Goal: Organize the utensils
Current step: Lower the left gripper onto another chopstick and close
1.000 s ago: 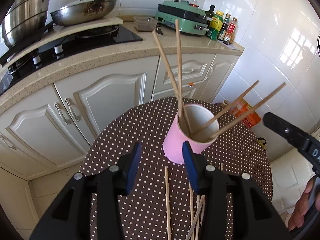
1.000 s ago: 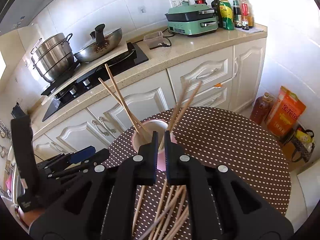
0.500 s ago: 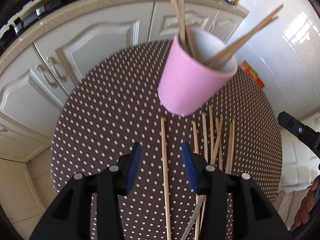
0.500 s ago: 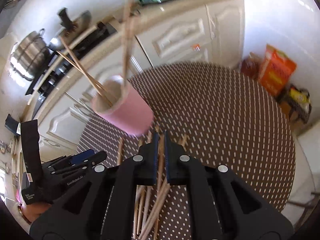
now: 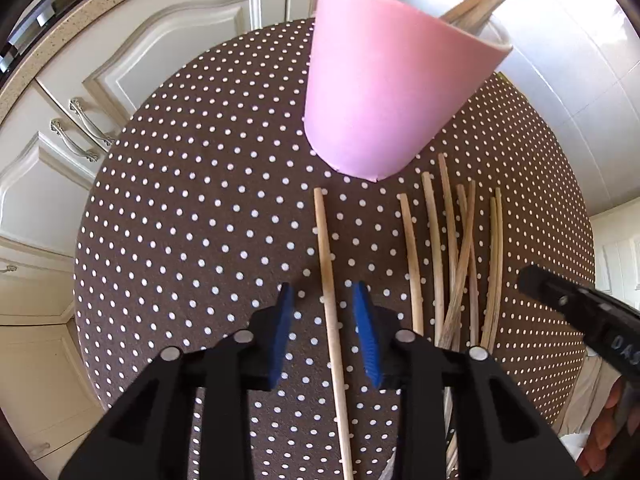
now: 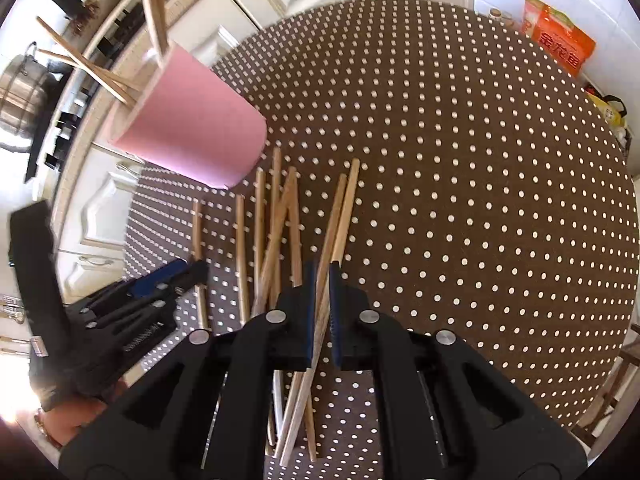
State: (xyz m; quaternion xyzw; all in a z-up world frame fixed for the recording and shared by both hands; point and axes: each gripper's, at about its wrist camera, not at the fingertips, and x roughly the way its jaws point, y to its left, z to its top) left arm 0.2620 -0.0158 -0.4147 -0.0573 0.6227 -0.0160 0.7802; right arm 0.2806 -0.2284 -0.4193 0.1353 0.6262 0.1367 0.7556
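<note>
A pink cup (image 5: 384, 92) holding several wooden chopsticks stands on the brown dotted round table (image 5: 192, 208); it also shows in the right wrist view (image 6: 188, 124). Several loose chopsticks (image 5: 452, 248) lie in front of it. My left gripper (image 5: 326, 300) is open, low over the table, straddling a single chopstick (image 5: 328, 276) that lies apart on the left. My right gripper (image 6: 320, 276) has its jaws narrowly apart around a pair of chopsticks (image 6: 340, 216) at the right of the pile (image 6: 276, 232); whether they pinch is unclear.
White kitchen cabinets (image 5: 132, 64) and a counter stand beyond the table. A steel pot (image 6: 20, 92) sits on the stove. An orange bag (image 6: 560, 40) lies on the floor at the far right. The left gripper shows in the right wrist view (image 6: 168, 280).
Both grippers have dropped from cup height to just above the table. The left now straddles the single chopstick; the right has come down over the pair at the pile's right.
</note>
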